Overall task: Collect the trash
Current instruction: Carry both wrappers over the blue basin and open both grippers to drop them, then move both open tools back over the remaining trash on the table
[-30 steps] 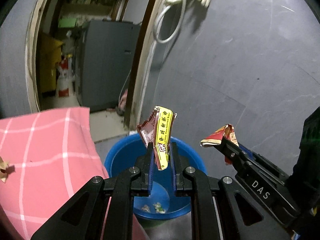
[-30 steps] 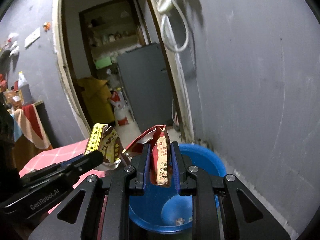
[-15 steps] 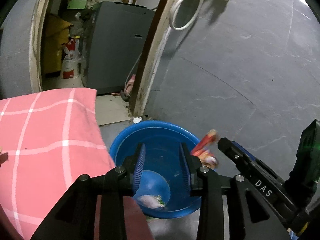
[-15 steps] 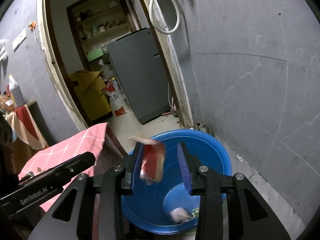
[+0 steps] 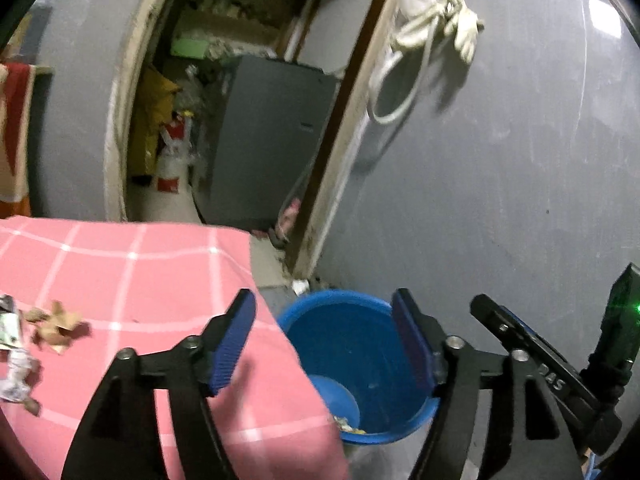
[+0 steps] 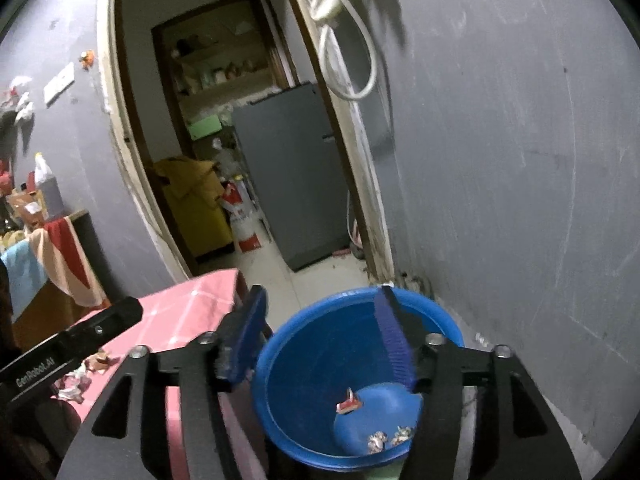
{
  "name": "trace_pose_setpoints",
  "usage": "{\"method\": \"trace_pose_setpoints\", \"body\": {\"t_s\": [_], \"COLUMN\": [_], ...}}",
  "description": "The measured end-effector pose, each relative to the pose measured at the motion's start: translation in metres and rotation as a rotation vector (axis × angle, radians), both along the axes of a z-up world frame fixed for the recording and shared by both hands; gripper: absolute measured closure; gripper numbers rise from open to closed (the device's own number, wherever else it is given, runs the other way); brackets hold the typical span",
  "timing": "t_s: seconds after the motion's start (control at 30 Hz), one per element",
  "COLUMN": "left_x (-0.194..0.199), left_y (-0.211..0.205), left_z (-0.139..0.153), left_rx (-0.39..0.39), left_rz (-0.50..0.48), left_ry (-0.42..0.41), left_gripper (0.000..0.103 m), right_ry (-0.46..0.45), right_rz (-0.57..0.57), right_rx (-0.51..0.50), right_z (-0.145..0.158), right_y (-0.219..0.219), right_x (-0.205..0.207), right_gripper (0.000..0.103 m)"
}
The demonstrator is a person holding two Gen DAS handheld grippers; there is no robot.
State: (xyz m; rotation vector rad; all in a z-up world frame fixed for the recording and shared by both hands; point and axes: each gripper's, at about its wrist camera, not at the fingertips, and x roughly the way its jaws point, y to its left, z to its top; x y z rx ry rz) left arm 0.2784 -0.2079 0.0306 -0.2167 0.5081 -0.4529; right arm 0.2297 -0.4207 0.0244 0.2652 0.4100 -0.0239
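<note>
A blue plastic basin [image 5: 360, 364] stands on the floor by the grey wall; it also shows in the right wrist view [image 6: 320, 392]. Wrapper scraps [image 6: 350, 404] lie inside it. My left gripper [image 5: 324, 344] is open and empty above the table corner and the basin. My right gripper [image 6: 320, 332] is open and empty over the basin; one of its fingers [image 5: 516, 336] shows in the left wrist view. Crumpled trash [image 5: 54, 326] lies on the pink checked tablecloth [image 5: 140, 272], also seen in the right wrist view [image 6: 86, 376].
A doorway [image 6: 224, 128] opens into a back room with a grey cabinet [image 5: 268, 140] and a yellow bin [image 6: 196, 208]. A white hose and gloves [image 5: 432, 36] hang on the grey wall. A side table with cloths [image 6: 44, 256] stands left.
Both grippers opened and the two wrappers dropped into the blue basin. Both grippers then opened wider, and the left one swung left over the pink table.
</note>
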Motion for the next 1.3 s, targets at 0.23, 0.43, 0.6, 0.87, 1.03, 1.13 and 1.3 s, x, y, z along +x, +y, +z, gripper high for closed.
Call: {"method": "trace_pose_setpoints", "body": {"t_s": [0.23,0.43,0.6,0.87,1.03,1.13,1.3], "left_x": [-0.027,-0.057,-0.080,-0.109,-0.121,-0.130,-0.147], "left_y": [0.044,0.081,0.104,0.143,0.168,0.184,0.210], "left_z": [0.029,0.045,0.054,0.053,0.048,0.043,0.027], "left_rx": [-0.011,-0.018,0.012,0.044,0.066,0.085,0.104], "left_rz": [0.086,0.158,0.208,0.299,0.355,0.388,0.433], "left_ry": [-0.103,-0.203,-0.260,-0.316,-0.325,-0.325,-0.317], "left_gripper": [0.019,0.004,0.004,0.003,0.003,0.003,0.003], "right_ry": [-0.126,-0.219,-0.276,-0.373,-0.390,-0.387,-0.359], "right_rz": [0.039,0.089,0.134,0.201,0.250,0.278,0.330], "right_rx": [-0.043,-0.064,-0.083,-0.136,-0.148,-0.145,-0.147], "right_z": [0.031,0.048,0.058,0.067,0.067,0.064,0.056], "right_y": [0.029,0.059,0.086,0.131,0.159,0.173,0.194], "right_x": [-0.019,-0.034,-0.046,-0.065,-0.068,-0.068,-0.066], "right_gripper": [0.007,0.000,0.000,0.000,0.000,0.000,0.000]}}
